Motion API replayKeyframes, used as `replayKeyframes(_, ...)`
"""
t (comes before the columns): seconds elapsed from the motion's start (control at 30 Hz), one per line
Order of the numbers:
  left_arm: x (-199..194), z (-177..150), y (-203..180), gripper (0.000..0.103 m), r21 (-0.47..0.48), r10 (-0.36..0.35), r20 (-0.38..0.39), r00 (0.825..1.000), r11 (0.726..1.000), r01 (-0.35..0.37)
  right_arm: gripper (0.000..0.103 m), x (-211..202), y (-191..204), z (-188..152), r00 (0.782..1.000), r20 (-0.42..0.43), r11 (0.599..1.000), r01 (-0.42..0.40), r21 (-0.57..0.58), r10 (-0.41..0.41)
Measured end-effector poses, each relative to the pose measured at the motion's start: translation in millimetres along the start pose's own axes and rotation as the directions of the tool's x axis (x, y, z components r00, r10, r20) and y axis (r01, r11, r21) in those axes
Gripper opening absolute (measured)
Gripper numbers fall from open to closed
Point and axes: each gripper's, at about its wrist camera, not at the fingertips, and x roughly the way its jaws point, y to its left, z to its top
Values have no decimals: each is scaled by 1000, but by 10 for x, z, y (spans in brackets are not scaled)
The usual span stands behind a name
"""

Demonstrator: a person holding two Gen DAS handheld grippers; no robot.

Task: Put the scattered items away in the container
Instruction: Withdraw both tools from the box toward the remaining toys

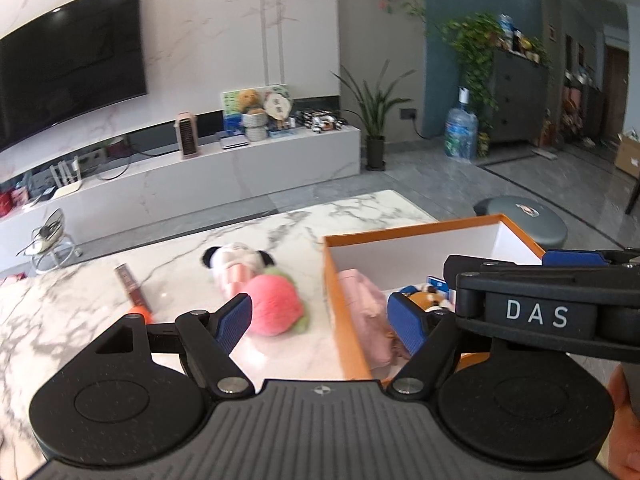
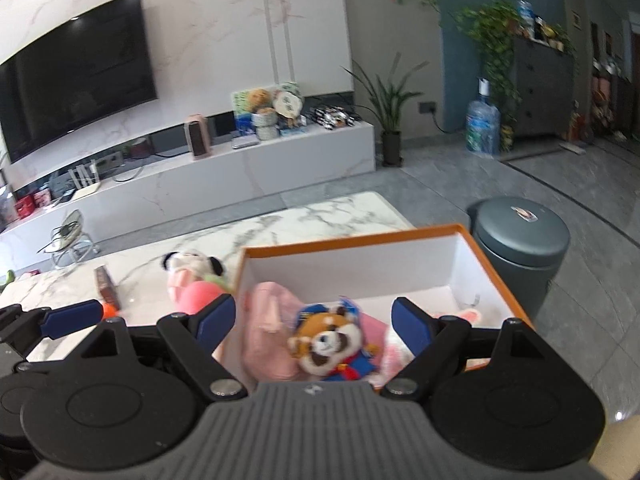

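Note:
An orange box (image 1: 416, 229) with white inside stands on the marble table (image 1: 80, 320); it also shows in the right wrist view (image 2: 356, 240). Inside lie a pink cloth (image 2: 266, 336), a red-panda plush (image 2: 330, 342) and a pink-white plush (image 2: 470, 316). On the table left of the box lie a pink-and-green plush (image 1: 270, 308), a black-eared white plush (image 1: 236, 258), a brown box (image 1: 130, 284) and an orange item (image 1: 142, 314). My left gripper (image 1: 324, 324) is open and empty, straddling the box's left wall. My right gripper (image 2: 314, 324) is open and empty above the box.
A grey round bin (image 2: 520, 240) stands on the floor right of the table. A TV (image 1: 68, 60) and a white console (image 1: 200, 172) line the far wall. A potted plant (image 1: 374, 120) and a water bottle (image 1: 460, 128) stand beyond.

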Motion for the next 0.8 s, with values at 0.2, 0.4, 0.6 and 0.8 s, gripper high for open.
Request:
replayKeyframes(0.2, -196, -91, 260, 88, -53, 31, 20, 999, 998, -30, 87, -166, 328, -53, 999, 21, 998, -30, -52, 31)
replayKeyframes(0.4, -360, -204, 522, 88, -89, 59, 28, 998, 994, -56, 87, -276, 621, -135, 998, 28, 994, -56, -91, 59)
replayKeyframes(0.6, -456, -306, 769, 88, -134, 93, 26, 995, 987, -89, 87, -324, 912, -204, 996, 21, 987, -84, -135, 87)
replayKeyframes(0.8, -475, -439, 1004, 88, -174, 123, 1, 992, 977, -121, 87, -310, 1182, -304, 994, 6, 981, -103, -167, 105)
